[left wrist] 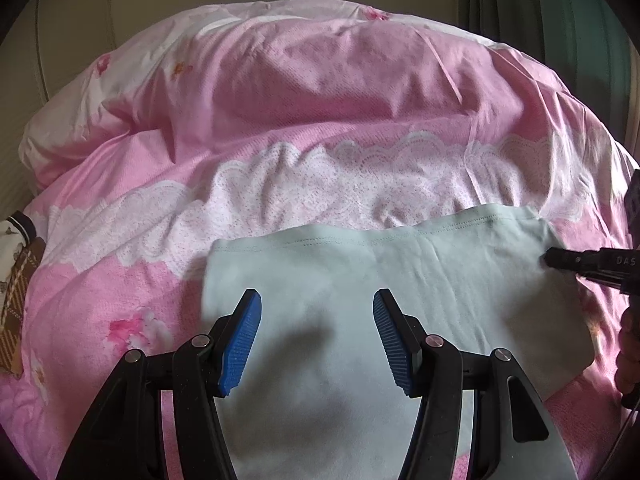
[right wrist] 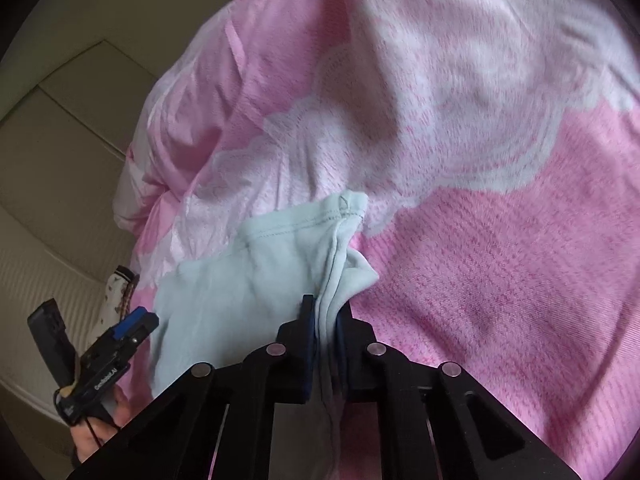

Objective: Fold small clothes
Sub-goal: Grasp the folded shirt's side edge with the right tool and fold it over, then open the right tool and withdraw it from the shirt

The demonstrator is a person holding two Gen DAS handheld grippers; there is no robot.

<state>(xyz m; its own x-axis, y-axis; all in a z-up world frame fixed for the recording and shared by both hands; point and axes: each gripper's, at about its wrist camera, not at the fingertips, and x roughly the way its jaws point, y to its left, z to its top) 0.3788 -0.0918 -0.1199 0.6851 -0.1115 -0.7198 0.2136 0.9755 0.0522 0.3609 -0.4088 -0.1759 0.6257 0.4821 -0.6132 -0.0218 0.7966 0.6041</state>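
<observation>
While the left claw (left wrist: 317,320) hovers spread wide above the pale green garment (left wrist: 400,280), the right claw (right wrist: 324,312) clenches its bunched edge on the quilt (left wrist: 280,120).

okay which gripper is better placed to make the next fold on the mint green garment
Right. The right gripper is already shut on the edge of the pale mint green cotton garment, so it can probably carry that edge over. The left gripper is open above it, holding nothing.
</observation>
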